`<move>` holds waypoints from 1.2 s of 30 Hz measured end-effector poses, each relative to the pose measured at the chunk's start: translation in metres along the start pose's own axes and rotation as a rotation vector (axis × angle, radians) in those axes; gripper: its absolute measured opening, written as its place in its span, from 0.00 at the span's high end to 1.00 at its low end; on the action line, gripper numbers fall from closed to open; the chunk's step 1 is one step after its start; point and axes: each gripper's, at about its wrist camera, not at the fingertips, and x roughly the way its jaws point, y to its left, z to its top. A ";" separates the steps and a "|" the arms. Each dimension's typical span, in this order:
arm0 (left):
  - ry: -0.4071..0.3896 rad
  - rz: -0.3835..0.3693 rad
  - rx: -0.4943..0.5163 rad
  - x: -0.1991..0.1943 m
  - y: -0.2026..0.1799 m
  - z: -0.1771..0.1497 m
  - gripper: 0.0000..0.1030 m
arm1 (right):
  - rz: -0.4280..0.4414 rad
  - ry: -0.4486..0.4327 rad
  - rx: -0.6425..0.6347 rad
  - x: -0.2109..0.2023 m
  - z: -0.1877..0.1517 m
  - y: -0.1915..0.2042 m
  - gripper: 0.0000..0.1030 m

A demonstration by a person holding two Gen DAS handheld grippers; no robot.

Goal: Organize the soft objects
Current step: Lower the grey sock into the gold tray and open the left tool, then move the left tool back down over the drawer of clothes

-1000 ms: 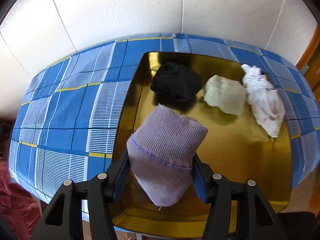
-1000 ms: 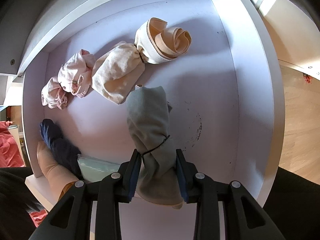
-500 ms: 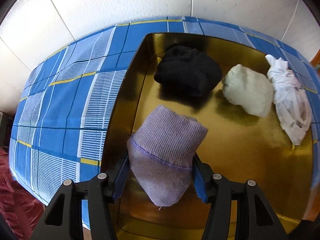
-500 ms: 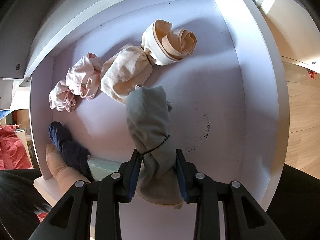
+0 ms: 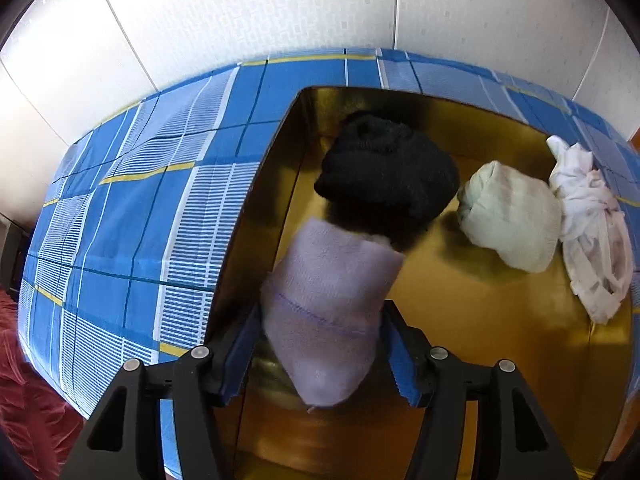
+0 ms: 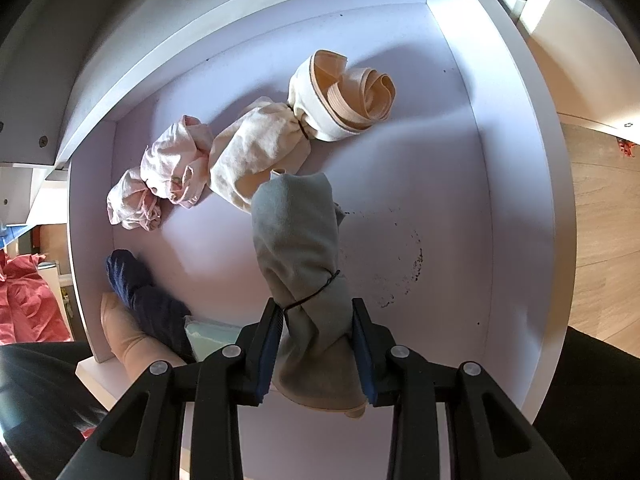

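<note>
Lilac knit fills my left tongs (image 5: 326, 340): a rolled sock (image 5: 328, 304), ribbed and fuzzy, with a thin purple stitch line across it, hanging nose-down over the near left corner of the gold tray (image 5: 480, 320). The jaws are opening now, with the sock between them; the left pad looks to be against it, the right one just coming off, so I judge this to be the drop. I hold it low over the tray so that it lands beside its fellows rather than bouncing out onto the blue checked cloth (image 5: 132, 216) that covers the counter. Three bundles already lie along the far side: a black woolly ball (image 5: 388, 168), a pale green roll (image 5: 512, 216) and a knotted white rag (image 5: 592, 232), each apart enough to be taken singly. The tray is glossy and hard, mirroring the soft shapes on it. My right tongs (image 6: 318, 350) are clamped on a grey-green bundle (image 6: 304, 256), matte and felt-like, cinched with a thin black tie, over a white drawer (image 6: 500, 200). In the drawer lie a pink knot (image 6: 168, 176), a cream bundle (image 6: 256, 152) tied to a coil of beige band (image 6: 352, 92), and a navy roll (image 6: 140, 284) at the near left wall. I grip below the tie, where the cloth is thickest and least likely to slip.
</note>
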 end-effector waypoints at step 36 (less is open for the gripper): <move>-0.306 -0.201 -0.037 -0.117 0.054 -0.094 0.10 | -0.052 -0.028 0.010 -0.005 -0.002 -0.001 0.68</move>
